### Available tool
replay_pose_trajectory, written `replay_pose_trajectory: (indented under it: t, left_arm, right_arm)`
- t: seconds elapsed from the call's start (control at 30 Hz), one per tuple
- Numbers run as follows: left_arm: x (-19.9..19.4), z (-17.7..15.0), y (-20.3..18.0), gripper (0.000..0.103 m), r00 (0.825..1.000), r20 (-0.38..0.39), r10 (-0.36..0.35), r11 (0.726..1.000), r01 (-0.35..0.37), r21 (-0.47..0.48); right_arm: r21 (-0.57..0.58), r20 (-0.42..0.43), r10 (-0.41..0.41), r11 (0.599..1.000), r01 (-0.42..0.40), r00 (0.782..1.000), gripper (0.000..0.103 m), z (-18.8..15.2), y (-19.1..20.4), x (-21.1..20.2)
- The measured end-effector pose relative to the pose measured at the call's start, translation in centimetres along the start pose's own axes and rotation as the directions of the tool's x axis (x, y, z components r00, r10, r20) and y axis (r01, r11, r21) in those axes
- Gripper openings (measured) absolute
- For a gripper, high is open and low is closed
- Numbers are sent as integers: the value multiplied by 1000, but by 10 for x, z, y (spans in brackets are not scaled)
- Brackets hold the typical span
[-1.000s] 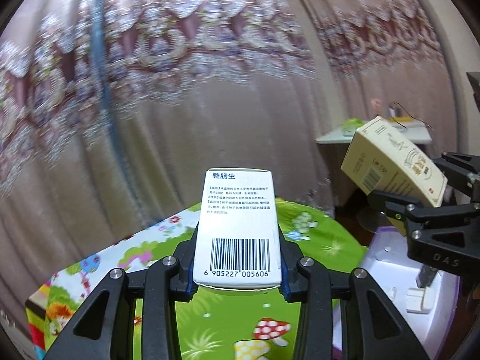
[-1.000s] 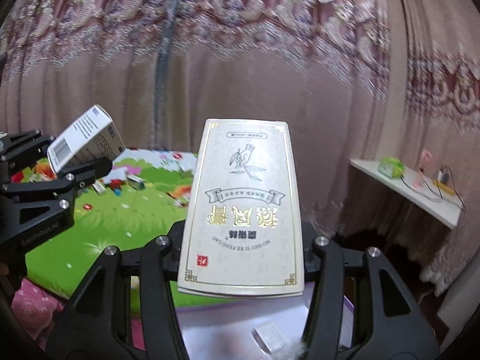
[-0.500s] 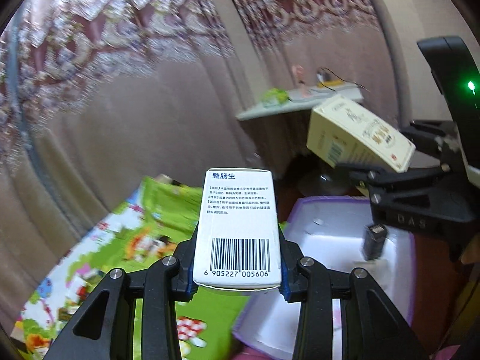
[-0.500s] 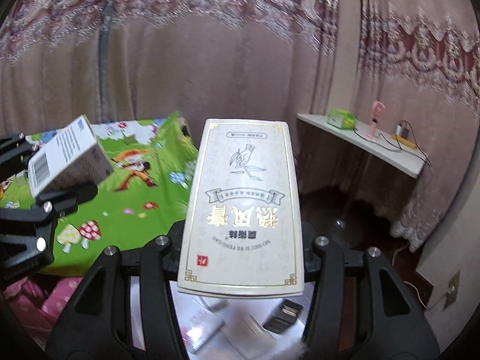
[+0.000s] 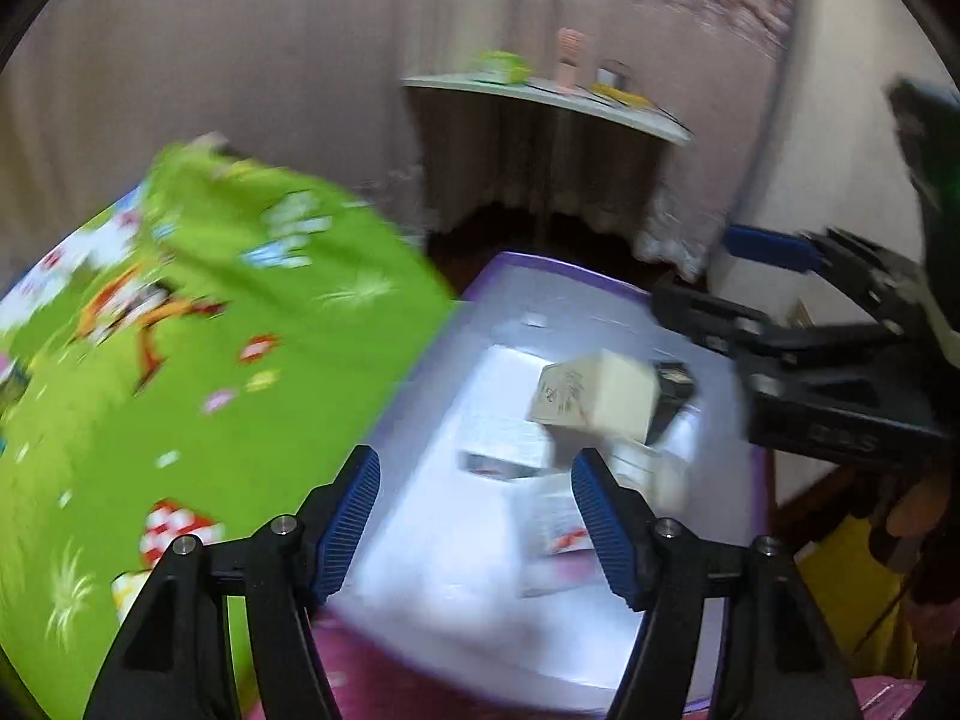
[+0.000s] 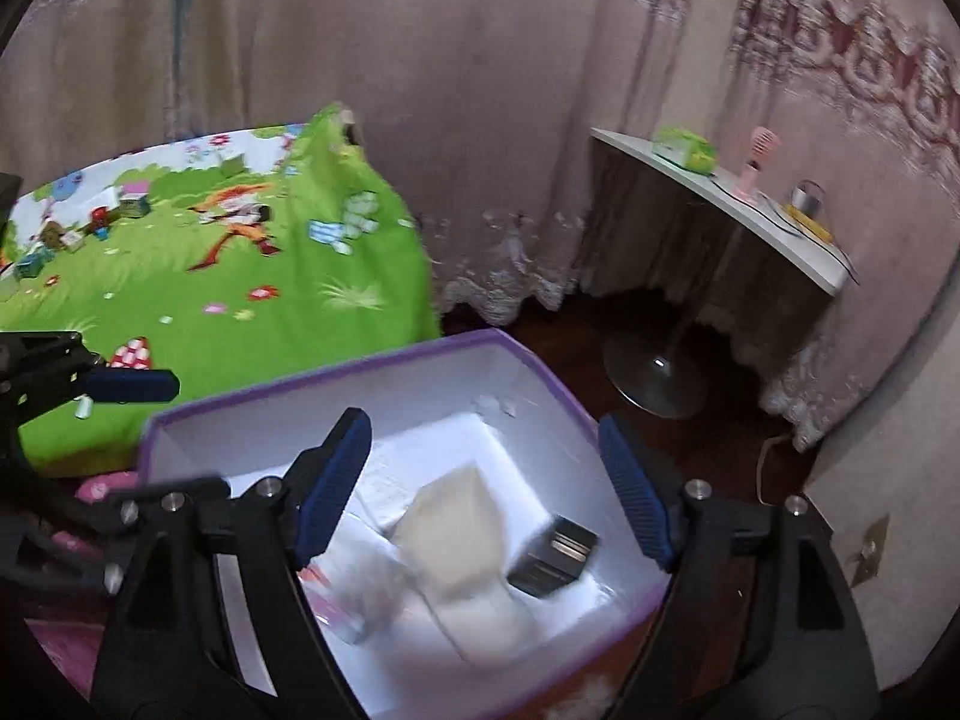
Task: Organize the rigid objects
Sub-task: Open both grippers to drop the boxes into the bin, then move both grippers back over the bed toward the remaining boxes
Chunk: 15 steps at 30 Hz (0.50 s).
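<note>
Hovering over the purple-rimmed box [image 6: 540, 360], both grippers were spread wide and held nothing.
The left gripper [image 5: 474, 516] and right gripper [image 6: 480, 486] hung above the box's white interior; the cream carton [image 6: 456, 534], blurred, lay inside below the right gripper's fingers, beside a small dark object [image 6: 555, 555], with a white packet [image 5: 504, 438] just beside it.

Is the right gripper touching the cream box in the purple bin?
Apart. In the right wrist view the right gripper is open, and the cream box lies blurred below in the purple bin.
</note>
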State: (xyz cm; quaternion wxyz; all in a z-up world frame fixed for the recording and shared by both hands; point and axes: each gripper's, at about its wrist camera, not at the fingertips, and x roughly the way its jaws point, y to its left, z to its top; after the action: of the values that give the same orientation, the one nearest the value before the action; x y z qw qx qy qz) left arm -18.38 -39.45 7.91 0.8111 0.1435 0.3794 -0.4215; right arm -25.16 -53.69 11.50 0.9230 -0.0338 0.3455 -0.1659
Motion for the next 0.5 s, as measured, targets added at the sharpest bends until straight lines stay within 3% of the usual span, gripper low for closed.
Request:
replay_pose_trajectory:
  t: [0.07, 0.1, 0.2, 0.3, 0.4, 0.43, 0.5]
  left_arm:
    - [-10, -6, 33, 71, 997, 28, 74, 995, -72, -63]
    - [-18, -14, 57, 73, 989, 39, 144, 984, -139, -108]
    - [-39, -36, 111, 74, 957, 36, 289, 938, -275, -210]
    - [-71, -67, 171, 74, 901, 18, 433, 858, -406, -315]
    - [-106, -106, 229, 77, 827, -29, 561, 745, -520, -417]
    - [-114, -115, 244, 78, 810, -42, 585, 718, -541, -439]
    - [-135, -140, 281, 79, 757, -87, 647, 628, -594, -503]
  right_arm:
    - [-42, 11, 65, 997, -65, 998, 86, 11, 24, 3]
    - [-61, 7, 109, 992, -109, 994, 87, 16, 36, 7]
    - [-139, -49, 289, 946, -293, 956, 87, 32, 89, 27]
    - [-235, -118, 391, 882, -408, 913, 87, 43, 151, 48]
    - [-292, -187, 455, 820, -491, 871, 87, 51, 209, 71]
    - [-305, -208, 482, 795, -525, 851, 87, 54, 230, 79]
    - [-323, -243, 507, 762, -562, 827, 87, 58, 262, 94]
